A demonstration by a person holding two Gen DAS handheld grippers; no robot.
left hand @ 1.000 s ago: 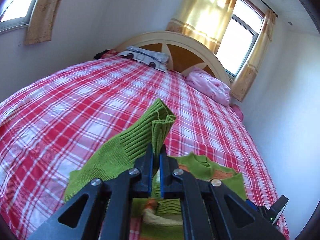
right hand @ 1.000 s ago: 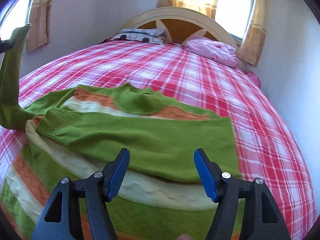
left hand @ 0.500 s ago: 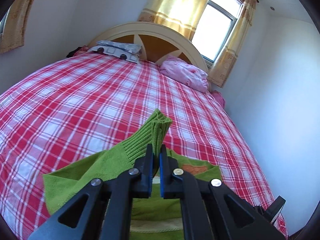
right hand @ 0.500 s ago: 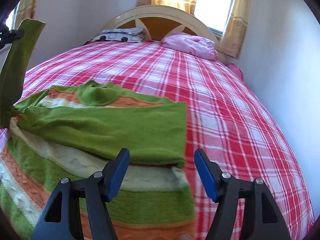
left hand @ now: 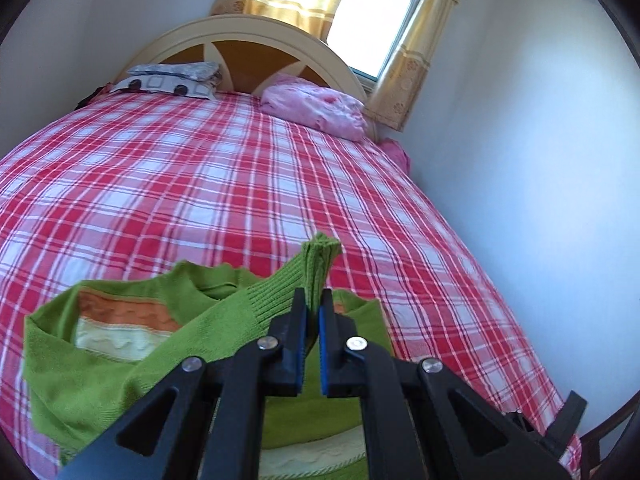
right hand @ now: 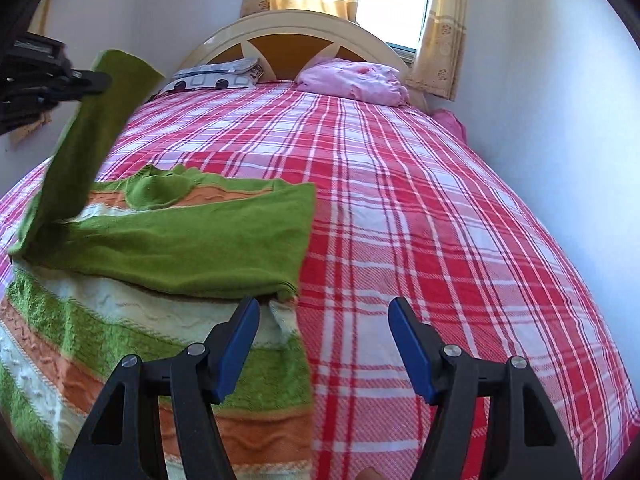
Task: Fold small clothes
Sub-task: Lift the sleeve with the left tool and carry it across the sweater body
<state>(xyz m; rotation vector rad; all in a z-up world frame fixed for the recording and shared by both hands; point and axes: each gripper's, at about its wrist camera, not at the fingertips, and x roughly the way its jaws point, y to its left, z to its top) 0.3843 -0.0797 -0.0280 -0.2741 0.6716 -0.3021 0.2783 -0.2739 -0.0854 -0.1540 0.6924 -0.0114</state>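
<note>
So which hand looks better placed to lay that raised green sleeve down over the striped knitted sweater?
Left, most likely. The left gripper is already shut on the ribbed green sleeve cuff, held above the green, orange and cream knitted sweater. The right gripper is open, holding nothing, over the sweater's right edge.

Bright daylight enters through the window (left hand: 374, 20), blown out to white. Fisheye bending curves the edges, with dark corners.
</note>
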